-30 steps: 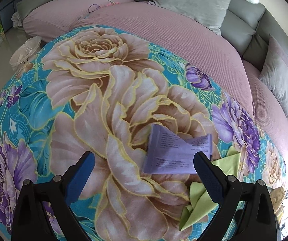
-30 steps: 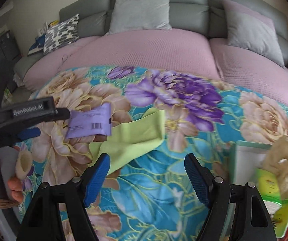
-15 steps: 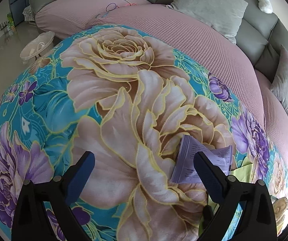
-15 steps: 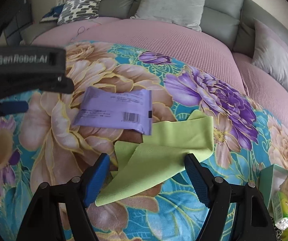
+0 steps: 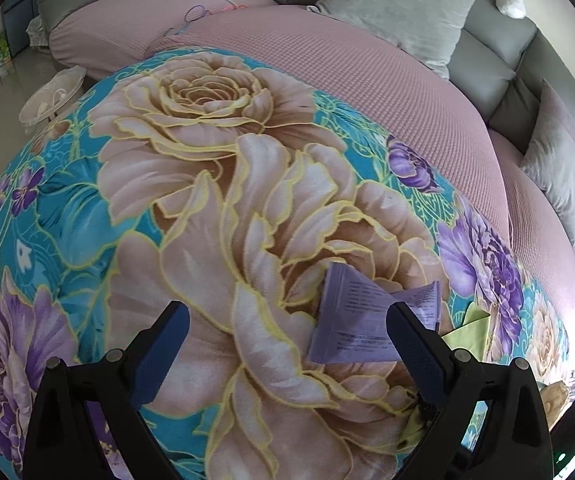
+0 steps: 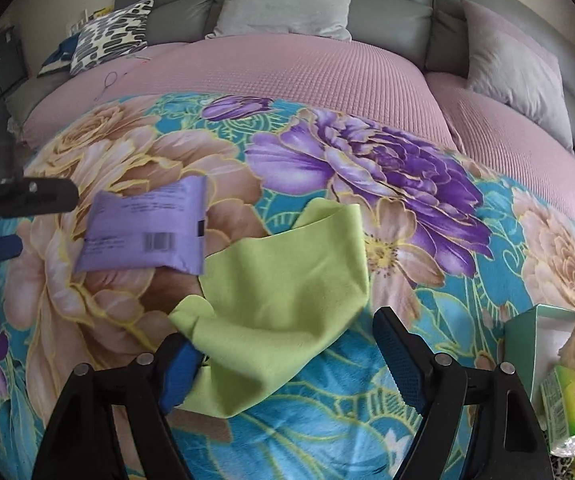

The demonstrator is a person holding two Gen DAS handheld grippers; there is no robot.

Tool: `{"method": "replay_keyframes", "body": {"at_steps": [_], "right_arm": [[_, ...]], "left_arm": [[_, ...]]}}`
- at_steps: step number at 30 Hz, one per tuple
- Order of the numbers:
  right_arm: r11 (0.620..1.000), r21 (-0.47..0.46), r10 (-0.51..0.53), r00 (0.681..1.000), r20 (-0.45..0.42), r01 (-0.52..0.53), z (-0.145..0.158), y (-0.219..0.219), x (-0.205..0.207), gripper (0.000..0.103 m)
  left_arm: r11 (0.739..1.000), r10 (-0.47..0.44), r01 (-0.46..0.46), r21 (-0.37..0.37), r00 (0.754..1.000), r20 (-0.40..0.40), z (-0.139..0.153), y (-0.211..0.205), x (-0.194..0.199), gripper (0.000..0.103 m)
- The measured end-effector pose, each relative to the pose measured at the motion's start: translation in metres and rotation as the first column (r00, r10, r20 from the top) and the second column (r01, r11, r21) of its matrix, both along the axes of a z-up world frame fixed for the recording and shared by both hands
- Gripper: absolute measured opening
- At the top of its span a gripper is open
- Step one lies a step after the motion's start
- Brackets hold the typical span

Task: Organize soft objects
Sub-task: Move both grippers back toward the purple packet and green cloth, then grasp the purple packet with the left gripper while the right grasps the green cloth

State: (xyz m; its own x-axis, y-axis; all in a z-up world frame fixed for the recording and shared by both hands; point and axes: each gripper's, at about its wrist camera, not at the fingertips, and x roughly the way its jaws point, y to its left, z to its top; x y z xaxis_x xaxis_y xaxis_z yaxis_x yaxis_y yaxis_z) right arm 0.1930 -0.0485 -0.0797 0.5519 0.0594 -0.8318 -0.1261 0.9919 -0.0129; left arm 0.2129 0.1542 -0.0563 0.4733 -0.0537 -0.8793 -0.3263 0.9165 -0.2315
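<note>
On the flowered blanket (image 5: 191,208), through the left wrist camera, the left gripper (image 5: 283,344) hangs wide open with nothing between its fingers. The purple packet (image 5: 351,320) lies just ahead of the right-hand finger, partly behind it, and a corner of the green cloth (image 5: 469,330) peeks out beyond.

Over to the right wrist camera: the right gripper (image 6: 283,348) is spread wide and its jaws are opening a touch more, with the green cloth (image 6: 287,292) lying between them, draped over the left finger's tip. No pinch that I can see yet. The purple packet (image 6: 147,232) sits just left of the cloth, its near corner overlapping it; the left gripper (image 6: 3,216) shows at the frame's left edge.

The cloth runs long from near-left to far-right, its folded edge pointing away toward the purple flower. For a clean pickup, I'd bring the fingers down astride a bunched fold near the close end, clear of the packet, and close on several layers at once.
</note>
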Motion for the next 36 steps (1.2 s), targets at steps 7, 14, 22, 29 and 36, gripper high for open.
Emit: {"method": "replay_keyframes", "body": {"at_steps": [7, 14, 22, 29, 36], "right_arm": [[0.999, 0.039, 0.003, 1.0, -0.014, -0.002, -0.001, -0.01, 0.005, 0.081], [0.999, 0.054, -0.008, 1.0, -0.007, 0.008, 0.001, -0.02, 0.008, 0.069], [0.997, 0.077, -0.029, 1.0, 0.002, 0.029, 0.003, -0.034, 0.008, 0.054], [0.994, 0.1, -0.045, 0.999, 0.003, 0.044, 0.003, -0.043, 0.008, 0.044], [0.991, 0.121, -0.055, 0.998, 0.006, 0.053, 0.005, -0.048, 0.0, 0.044]], "left_arm": [[0.996, -0.068, 0.071, -0.058, 0.997, 0.048, -0.001, -0.021, 0.008, 0.099], [0.992, -0.103, 0.109, -0.067, 0.991, 0.084, -0.002, -0.044, 0.016, 0.099], [0.994, -0.113, 0.113, 0.014, 0.992, 0.057, -0.017, -0.057, 0.023, 0.099], [0.98, -0.143, 0.144, 0.137, 0.99, -0.015, -0.028, -0.077, 0.026, 0.098], [0.979, -0.154, 0.154, 0.137, 0.988, -0.009, -0.025, -0.078, 0.023, 0.038]]}}
